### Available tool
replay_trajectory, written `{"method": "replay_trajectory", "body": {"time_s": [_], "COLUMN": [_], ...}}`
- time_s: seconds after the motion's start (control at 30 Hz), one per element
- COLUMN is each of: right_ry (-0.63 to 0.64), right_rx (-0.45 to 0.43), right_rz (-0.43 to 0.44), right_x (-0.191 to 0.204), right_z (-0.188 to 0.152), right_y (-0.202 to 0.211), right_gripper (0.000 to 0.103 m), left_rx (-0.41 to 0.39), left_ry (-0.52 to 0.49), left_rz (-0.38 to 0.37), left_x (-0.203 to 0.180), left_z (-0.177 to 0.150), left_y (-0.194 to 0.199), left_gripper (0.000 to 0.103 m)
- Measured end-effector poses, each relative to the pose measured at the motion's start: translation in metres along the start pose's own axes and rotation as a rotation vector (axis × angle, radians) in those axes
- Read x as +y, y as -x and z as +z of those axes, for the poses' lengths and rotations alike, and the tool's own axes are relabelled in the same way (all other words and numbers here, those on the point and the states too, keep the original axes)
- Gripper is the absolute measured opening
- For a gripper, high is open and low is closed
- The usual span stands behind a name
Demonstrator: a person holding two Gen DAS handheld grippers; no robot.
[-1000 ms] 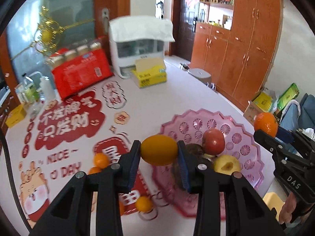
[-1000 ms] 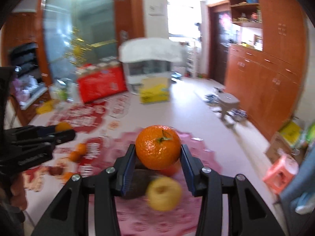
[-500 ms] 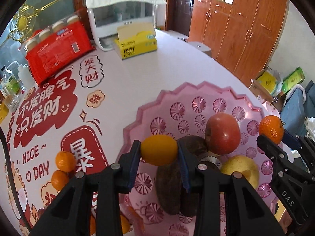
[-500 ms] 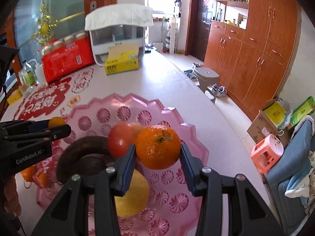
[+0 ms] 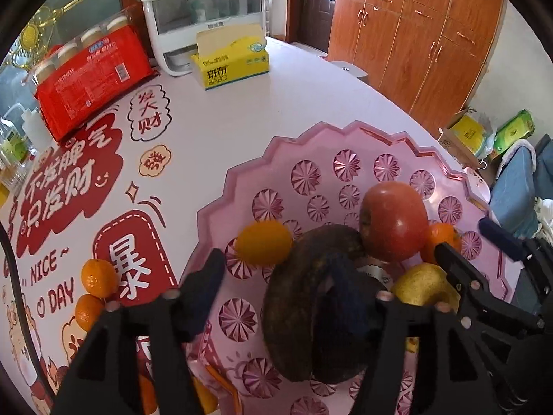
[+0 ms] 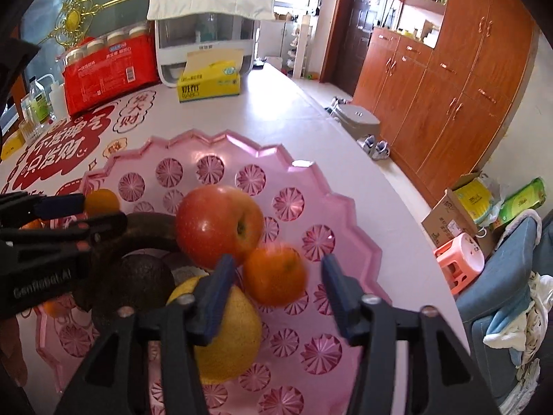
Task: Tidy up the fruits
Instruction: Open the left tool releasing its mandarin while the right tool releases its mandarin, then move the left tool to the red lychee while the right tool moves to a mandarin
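A scalloped pink tray point(image 5: 311, 131) point(image 6: 207, 136) holds a red apple point(image 5: 394, 221) point(image 6: 217, 224), a yellow pear point(image 5: 425, 287) point(image 6: 224, 328), a dark curved banana point(image 5: 293, 294) point(image 6: 148, 224) and a dark avocado point(image 6: 138, 287). My left gripper point(image 5: 276, 273) point(image 6: 86, 212) is low over the tray with its jaws opening. The yellow-orange citrus point(image 5: 264, 242) point(image 6: 102, 200) lies free just past its pads. My right gripper point(image 6: 276, 269) point(image 5: 473, 245) has its jaws opening too. A slightly blurred mandarin point(image 6: 276, 276) point(image 5: 442, 242) sits between its pads, which do not press on it.
Two loose mandarins point(image 5: 98, 276) lie on the red-printed tablecloth left of the tray. At the back stand a red pack of jars point(image 5: 90, 79), a yellow tissue box point(image 5: 231, 62) and a white appliance point(image 5: 204, 24). The table edge runs close along the tray's right side.
Both grippers came down over the tray and opened. The yellow-orange citrus left the left pads and lies in the tray; the mandarin is loose between the right pads.
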State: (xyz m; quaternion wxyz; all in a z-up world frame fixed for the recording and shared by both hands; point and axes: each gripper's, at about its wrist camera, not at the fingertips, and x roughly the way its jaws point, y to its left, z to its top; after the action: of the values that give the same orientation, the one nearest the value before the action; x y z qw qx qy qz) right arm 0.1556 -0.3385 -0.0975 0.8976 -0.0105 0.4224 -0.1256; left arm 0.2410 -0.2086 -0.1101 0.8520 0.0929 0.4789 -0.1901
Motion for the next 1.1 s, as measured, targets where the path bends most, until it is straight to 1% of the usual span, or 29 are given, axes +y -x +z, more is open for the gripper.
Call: {"method": "replay_trajectory", "body": {"time_s": [0.03, 0.07, 0.13, 0.3, 0.43, 0.7, 1.1], "right_ry": [-0.002, -0.001, 0.003, 0.007, 0.002, 0.012, 0.028], "right_rx": [-0.015, -0.027, -0.043, -0.066, -0.085, -0.119, -0.139], "right_rz": [-0.003, -0.008, -0.017, -0.019, -0.015, -0.016, 0.010], "right_x": [0.001, 0.001, 0.002, 0.005, 0.007, 0.017, 0.038], "right_z": [0.000, 0.001, 0.001, 0.000, -0.002, -0.011, -0.030], "right_y": [0.003, 0.007, 0.012, 0.024, 0.035, 0.062, 0.094], "right_gripper": [0.065, 0.066, 0.066, 0.066, 0.066, 0.066, 0.066], "left_rx": [-0.009, -0.013, -0.017, -0.041, -0.060, -0.095, -0.167], "left_ry": [-0.012, -0.020, -0.026, -0.016, 0.006, 0.040, 0.031], "left_rz": [0.014, 0.021, 0.029, 0.044, 0.041, 0.046, 0.118], "left_x": [-0.002, -0.004, -0.006, -0.002, 0.006, 0.016, 0.026], "left_z": [-0.001, -0.003, -0.004, -0.010, -0.017, -0.036, -0.068], "left_y": [0.003, 0.005, 0.009, 0.024, 0.040, 0.071, 0.120], "left_gripper": [0.072, 0.073, 0.077, 0.082, 0.088, 0.089, 0.089]}}
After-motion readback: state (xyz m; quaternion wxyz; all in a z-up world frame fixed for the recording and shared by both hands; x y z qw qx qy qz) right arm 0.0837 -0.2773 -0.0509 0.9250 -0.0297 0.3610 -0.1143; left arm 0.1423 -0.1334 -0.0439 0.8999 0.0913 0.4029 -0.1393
